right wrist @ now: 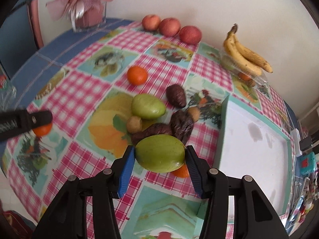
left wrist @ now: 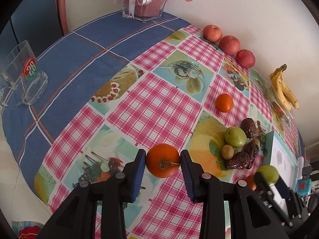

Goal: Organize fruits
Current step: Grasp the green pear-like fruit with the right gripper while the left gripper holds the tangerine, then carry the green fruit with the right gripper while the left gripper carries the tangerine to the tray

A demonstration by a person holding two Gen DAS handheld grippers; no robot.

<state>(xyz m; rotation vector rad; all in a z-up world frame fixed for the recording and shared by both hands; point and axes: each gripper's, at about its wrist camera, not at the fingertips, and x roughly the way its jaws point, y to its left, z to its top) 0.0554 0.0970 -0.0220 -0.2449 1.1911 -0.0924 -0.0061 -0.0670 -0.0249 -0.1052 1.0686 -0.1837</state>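
Note:
My left gripper (left wrist: pixel 163 162) is shut on an orange (left wrist: pixel 163 160) with a stem, held just above the tablecloth. My right gripper (right wrist: pixel 160 156) is shut on a green fruit (right wrist: pixel 160 155); it also shows in the left wrist view (left wrist: pixel 268 174). Another orange (right wrist: pixel 181 171) lies under it. On the table lie a second green fruit (right wrist: pixel 148 106), a loose orange (right wrist: pixel 137 75), several dark dates (right wrist: pixel 182 124) and small brown fruits (right wrist: pixel 134 124). Three apples (right wrist: pixel 169 26) line the wall. Bananas (right wrist: pixel 246 56) rest on a clear container.
A white tray with a teal rim (right wrist: pixel 249 137) sits at the right. A glass mug (left wrist: pixel 22 73) stands at the left on the blue cloth. A glass vase with pink ribbon (left wrist: pixel 144 4) is at the back. The wall runs close behind the apples.

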